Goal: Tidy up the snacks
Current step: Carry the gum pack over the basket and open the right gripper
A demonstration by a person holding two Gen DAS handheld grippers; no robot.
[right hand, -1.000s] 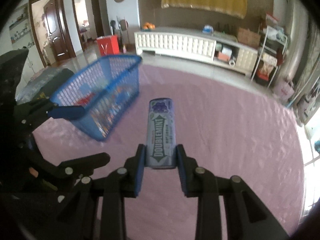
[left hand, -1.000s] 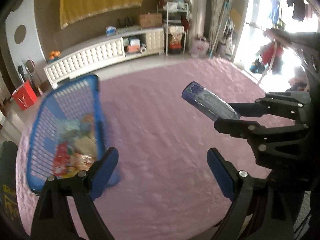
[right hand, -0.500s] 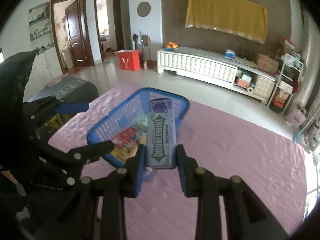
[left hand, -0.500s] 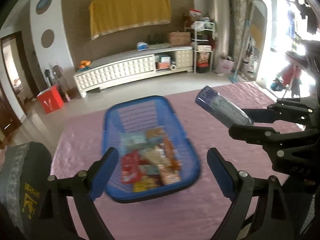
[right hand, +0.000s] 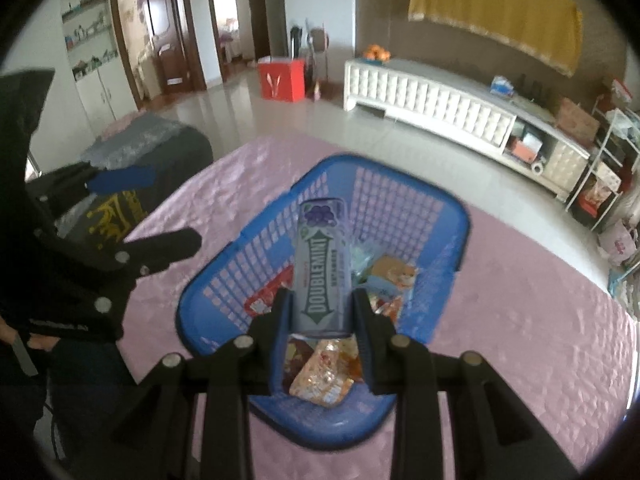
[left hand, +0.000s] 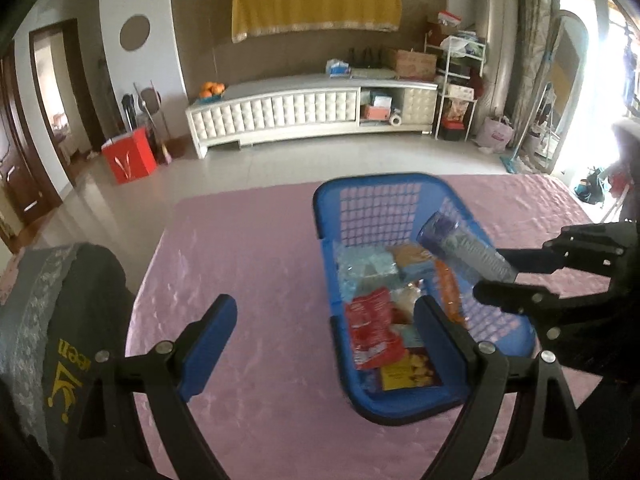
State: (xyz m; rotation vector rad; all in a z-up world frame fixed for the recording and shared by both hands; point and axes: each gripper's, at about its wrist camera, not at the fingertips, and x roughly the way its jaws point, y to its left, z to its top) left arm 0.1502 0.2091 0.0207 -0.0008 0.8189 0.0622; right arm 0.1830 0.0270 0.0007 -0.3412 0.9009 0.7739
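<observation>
A blue mesh basket [left hand: 328, 200] [right hand: 460, 220] sits on the pink tablecloth and holds several snack packets, among them a red one [left hand: 372, 332]. My right gripper [right hand: 322, 312] is shut on a purple Doublemint gum bottle [right hand: 322, 268] [left hand: 464, 252], which hangs above the basket's inside. In the left wrist view the right gripper [left hand: 504, 276] reaches in from the right edge. My left gripper [left hand: 320, 336] stands wide open with nothing between its fingers, its right finger over the basket's near-left part.
A dark bag with yellow lettering [left hand: 60, 340] [right hand: 116, 208] lies at the table's left edge. Pink cloth [left hand: 248, 264] spreads left of the basket. Beyond the table are a tiled floor, a white low cabinet [left hand: 312, 112] and a red box [left hand: 128, 156].
Both grippers have swept left across the table. The basket went from the left of both views to under the grippers, and the gum bottle now hangs over its inside.
</observation>
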